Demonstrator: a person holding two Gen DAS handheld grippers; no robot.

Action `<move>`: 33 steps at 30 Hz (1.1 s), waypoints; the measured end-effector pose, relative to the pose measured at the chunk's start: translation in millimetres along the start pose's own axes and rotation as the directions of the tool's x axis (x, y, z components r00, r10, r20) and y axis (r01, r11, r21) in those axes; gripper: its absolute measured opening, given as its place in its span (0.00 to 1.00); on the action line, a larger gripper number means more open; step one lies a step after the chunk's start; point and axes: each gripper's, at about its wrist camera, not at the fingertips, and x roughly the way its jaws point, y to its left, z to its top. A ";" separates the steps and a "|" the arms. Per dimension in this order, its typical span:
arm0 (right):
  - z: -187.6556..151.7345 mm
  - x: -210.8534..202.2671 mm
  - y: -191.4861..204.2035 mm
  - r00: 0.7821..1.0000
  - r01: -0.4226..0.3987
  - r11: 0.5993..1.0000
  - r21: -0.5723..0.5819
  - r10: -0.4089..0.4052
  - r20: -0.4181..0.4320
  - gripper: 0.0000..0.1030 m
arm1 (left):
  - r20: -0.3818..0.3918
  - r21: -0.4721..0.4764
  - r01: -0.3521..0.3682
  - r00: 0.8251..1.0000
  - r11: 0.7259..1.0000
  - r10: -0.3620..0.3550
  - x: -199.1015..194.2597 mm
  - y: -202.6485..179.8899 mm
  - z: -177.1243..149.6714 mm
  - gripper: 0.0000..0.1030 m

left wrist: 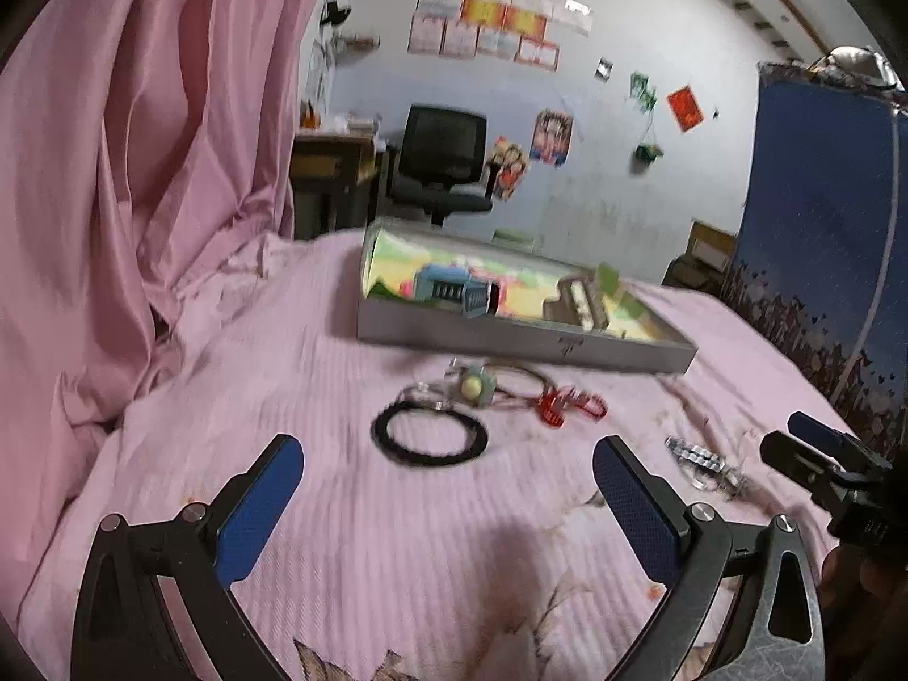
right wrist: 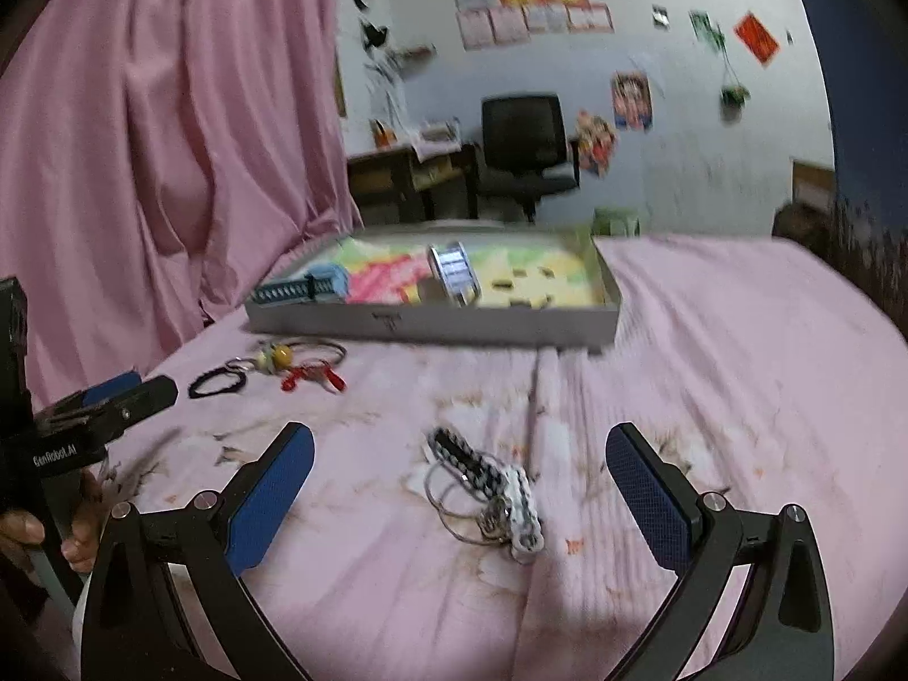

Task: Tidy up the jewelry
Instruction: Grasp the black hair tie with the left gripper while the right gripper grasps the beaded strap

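Your left gripper (left wrist: 448, 476) and right gripper (right wrist: 459, 465) gape wide, empty | beaded bracelet (right wrist: 488, 488) on bedspread (right wrist: 709, 352) before right, box (right wrist: 499, 329) beyond | risk: you pinch its wire rings or cloth, it snags.

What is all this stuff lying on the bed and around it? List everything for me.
Tray: one, grey, far side of the bed, a blue watch and a silvery band inside.
Black ring: one, on the sheet before the tray.
Bead charm: one, yellow-green, just beyond the black ring.
Red clips: a small cluster, right of the charm.
Woven strap: one, black and white, with wire rings, near the right gripper.
Sheet: pink, covers the bed.
Curtain: pink, left.
Chair: one, black, by the far wall.
Posters: several, on the wall.
Left hand-held gripper: open, blue pads.
Right hand-held gripper: open, blue pads.
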 end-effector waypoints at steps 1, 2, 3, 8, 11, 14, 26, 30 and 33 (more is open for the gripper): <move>-0.9 3.3 -2.6 1.000 -0.002 1.000 0.011 0.002 -0.017 0.98 | -0.016 -0.002 0.001 1.000 1.000 -0.001 3.0 0.4 -1.3 1.00; -2.1 6.2 -3.3 1.000 -0.003 1.000 0.017 0.004 -0.030 0.98 | -0.032 -0.007 0.002 0.999 1.000 -0.002 6.2 1.0 -2.1 1.00; -2.5 10.7 -5.6 0.999 -0.007 1.000 0.024 0.008 -0.051 0.98 | -0.046 -0.011 -0.001 0.999 1.000 0.001 9.1 2.0 -3.4 1.00; -4.3 39.0 -0.2 0.987 -0.033 0.999 0.010 0.034 -0.154 0.93 | -0.102 -0.016 -0.014 0.995 1.000 0.012 20.1 2.6 -2.4 1.00; -2.0 51.5 5.1 0.983 -0.035 0.999 -0.022 0.030 -0.183 0.71 | -0.122 0.000 -0.025 0.992 1.000 0.025 26.6 1.2 1.3 1.00; 0.7 64.0 7.8 0.976 -0.030 0.999 -0.039 0.021 -0.216 0.65 | -0.144 0.016 -0.034 0.989 0.999 0.036 34.7 1.6 6.4 1.00; -4.6 80.2 12.7 0.954 -0.075 0.997 -0.035 0.061 -0.293 0.35 | -0.232 0.044 -0.005 0.973 0.999 0.015 69.7 6.1 22.8 0.86; -6.7 80.0 14.3 0.951 -0.084 0.996 -0.037 0.069 -0.301 0.32 | -0.230 0.019 0.006 0.973 1.000 -0.001 69.5 9.9 20.8 0.72; -6.9 80.8 14.0 0.949 -0.091 0.995 -0.030 0.077 -0.306 0.31 | -0.224 0.019 0.006 0.975 1.000 -0.002 68.4 9.5 19.5 0.62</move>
